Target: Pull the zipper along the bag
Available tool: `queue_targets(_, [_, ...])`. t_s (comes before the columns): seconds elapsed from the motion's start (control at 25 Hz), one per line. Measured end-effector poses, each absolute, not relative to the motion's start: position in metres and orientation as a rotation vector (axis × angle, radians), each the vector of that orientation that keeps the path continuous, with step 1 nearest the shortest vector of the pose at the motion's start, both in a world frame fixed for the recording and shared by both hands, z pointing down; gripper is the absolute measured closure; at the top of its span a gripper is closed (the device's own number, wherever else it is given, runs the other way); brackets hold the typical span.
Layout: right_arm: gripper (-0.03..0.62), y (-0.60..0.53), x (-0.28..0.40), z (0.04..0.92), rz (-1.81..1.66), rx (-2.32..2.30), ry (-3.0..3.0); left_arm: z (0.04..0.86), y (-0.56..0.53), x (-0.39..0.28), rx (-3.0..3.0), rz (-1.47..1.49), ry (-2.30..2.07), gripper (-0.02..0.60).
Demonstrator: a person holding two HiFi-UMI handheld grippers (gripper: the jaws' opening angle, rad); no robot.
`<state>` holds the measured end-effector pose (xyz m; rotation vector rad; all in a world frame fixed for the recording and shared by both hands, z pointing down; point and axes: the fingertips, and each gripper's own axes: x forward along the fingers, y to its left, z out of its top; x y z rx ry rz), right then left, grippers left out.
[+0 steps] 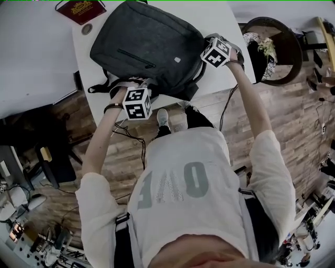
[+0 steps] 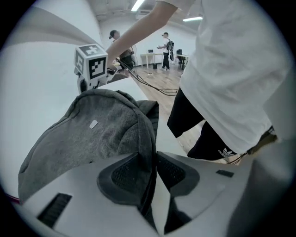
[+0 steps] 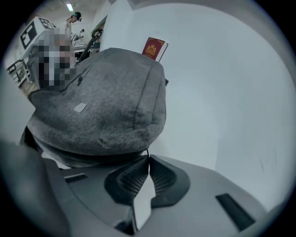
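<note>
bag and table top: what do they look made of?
Bag: grey heathered fabric, matte, maybe felt-like polyester. The weave looks fuzzy up close and it sags in soft folds.
Table: smooth white top, probably laminate. It has an even faint sheen and no grain.

An open lab-like workroom: white rectangular worktops [image 1: 31, 52], black cables [image 1: 131, 137] trailing over wood-plank floor [image 1: 293, 115], ceiling strip lights [image 2: 137, 4].

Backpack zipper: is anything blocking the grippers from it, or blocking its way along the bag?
Nothing visible does. The right gripper is already shut on the thin dark zipper pull, and the left gripper pinches the edge of the backpack. The red booklet lies apart on the white table, beyond the bag.
</note>
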<state>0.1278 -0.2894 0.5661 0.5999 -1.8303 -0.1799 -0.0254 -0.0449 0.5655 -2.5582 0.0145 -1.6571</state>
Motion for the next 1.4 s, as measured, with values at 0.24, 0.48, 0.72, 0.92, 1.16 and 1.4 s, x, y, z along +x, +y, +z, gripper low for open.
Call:
queue_targets(0.24, [0.565, -0.323, 0.108, 0.559, -0.230, 0.567, -1.818, 0.564, -0.057, -0.001, -2.690, -1.529, 0.205, 0.439])
queue_targets(0.48, [0.565, -0.318, 0.115, 0.561, -0.252, 0.464, -1.792, 0.566, -0.059, -0.001, -2.705, -1.500, 0.304, 0.439])
queue_targets(0.72, [0.565, -0.305, 0.122, 0.554, -0.269, 0.348, -1.740, 0.569, -0.062, -0.002, -2.715, -1.478, 0.433, 0.439])
queue_targets(0.92, [0.566, -0.284, 0.134, 0.556, -0.270, 0.204, -1.671, 0.568, -0.064, -0.003, -2.737, -1.448, 0.510, 0.437])
queue_targets(1.16, [0.565, -0.232, 0.139, 0.547, -0.227, 0.099, -1.699, 0.569, -0.065, -0.003, -2.733, -1.435, 0.527, 0.436])
queue_targets(1.4, [0.565, -0.183, 0.131, 0.547, -0.067, 0.085, -1.787, 0.570, -0.064, -0.001, -2.729, -1.433, 0.534, 0.434])
